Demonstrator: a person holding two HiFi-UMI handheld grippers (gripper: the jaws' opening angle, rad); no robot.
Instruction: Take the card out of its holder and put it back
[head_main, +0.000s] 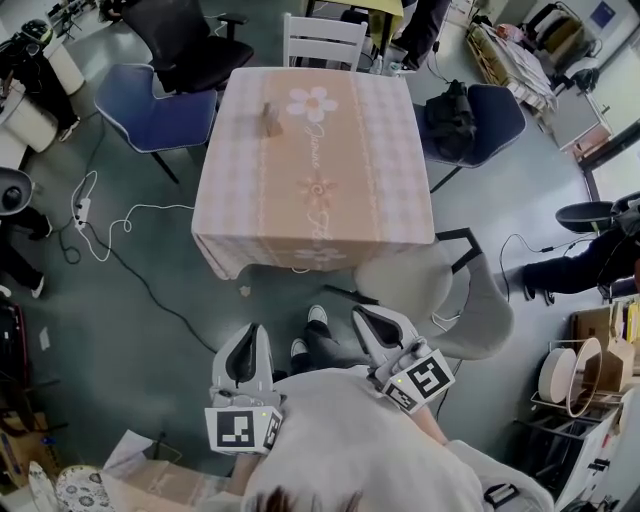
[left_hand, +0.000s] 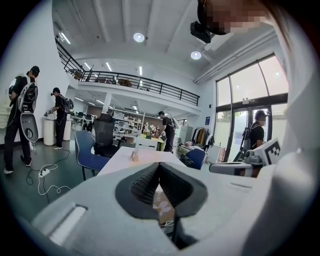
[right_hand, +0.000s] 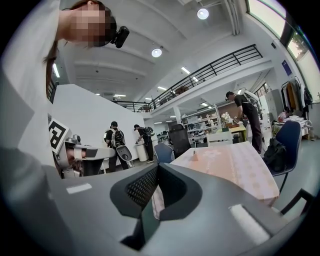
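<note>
A small card holder with a card (head_main: 270, 120) stands upright on the far left part of the table with the pink checked cloth (head_main: 316, 190). Both grippers are held close to the person's body, well short of the table. The left gripper (head_main: 251, 336) is shut with nothing in it; in its own view the tips (left_hand: 159, 165) meet, and the holder (left_hand: 134, 156) shows far beyond them. The right gripper (head_main: 366, 318) is shut too and empty; its tips (right_hand: 158, 168) touch, with the holder (right_hand: 195, 156) small in the distance.
A grey chair (head_main: 440, 290) stands between the person and the table's near right corner. Blue chairs (head_main: 150, 110) (head_main: 490, 120), a black office chair (head_main: 185, 40) and a white chair (head_main: 322, 40) ring the table. A cable (head_main: 110, 235) lies on the floor at left. Other people stand in the background.
</note>
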